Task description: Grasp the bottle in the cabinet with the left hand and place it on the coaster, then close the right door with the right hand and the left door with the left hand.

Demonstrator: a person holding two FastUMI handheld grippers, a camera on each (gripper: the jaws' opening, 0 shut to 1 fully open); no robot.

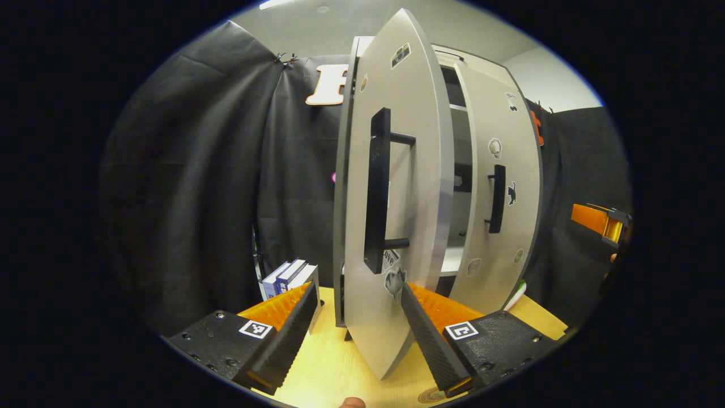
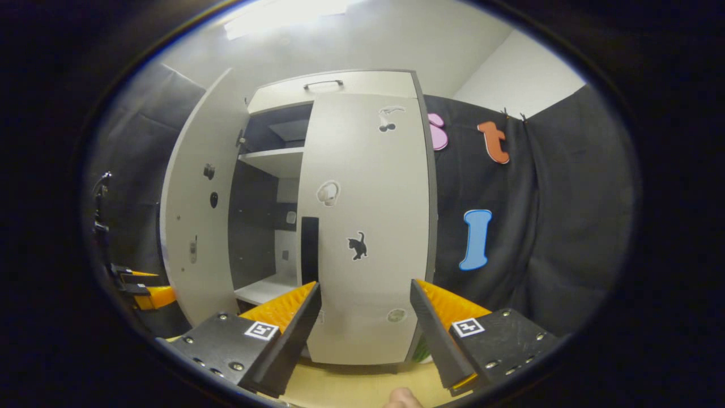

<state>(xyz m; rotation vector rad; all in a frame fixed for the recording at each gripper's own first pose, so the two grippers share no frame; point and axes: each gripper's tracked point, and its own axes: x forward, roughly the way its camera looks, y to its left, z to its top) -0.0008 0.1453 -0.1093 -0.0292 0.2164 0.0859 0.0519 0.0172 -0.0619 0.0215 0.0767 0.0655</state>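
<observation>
1. Left gripper [image 1: 357,328]: jaws stood wide apart and held nothing. The bottom edge of the left door [image 1: 396,187] sat in the gap between the fingers; whether a finger touched the panel could not be told.
2. Right gripper [image 2: 365,331]: jaws likewise wide and empty, facing the right door [image 2: 368,226], which looked nearly or fully shut against the cabinet [image 2: 334,85].
3. The left door stood well open, edge-on to the left gripper view. In the right gripper view its inner face showed hinge hardware, and the shelves [image 2: 272,161] showed through the gap.
4. The bottle could not be picked out with any certainty. A round wooden disc [image 1: 433,395], partly seen at the table's near edge, was possibly the coaster. A green-and-white object [image 1: 516,294] lay by the cabinet's base, unidentified.
5. Judgement: the remaining thing to handle is the left door. It is a flat, rigid, smooth matte grey panel that should swing lightly on its hinges.
6. Best hold: the black bar handle [image 1: 378,190], a tall squared bar on two standoffs and easy to pinch. A push on the outer face near the free edge would also serve, though the smooth surface may let ribbed fingers slide.
7. Materials: light wood table [image 1: 334,362]; black ribbed finger pads on orange bodies; small stickers on both doors; a few books [image 1: 289,276] upright beside the cabinet.
</observation>
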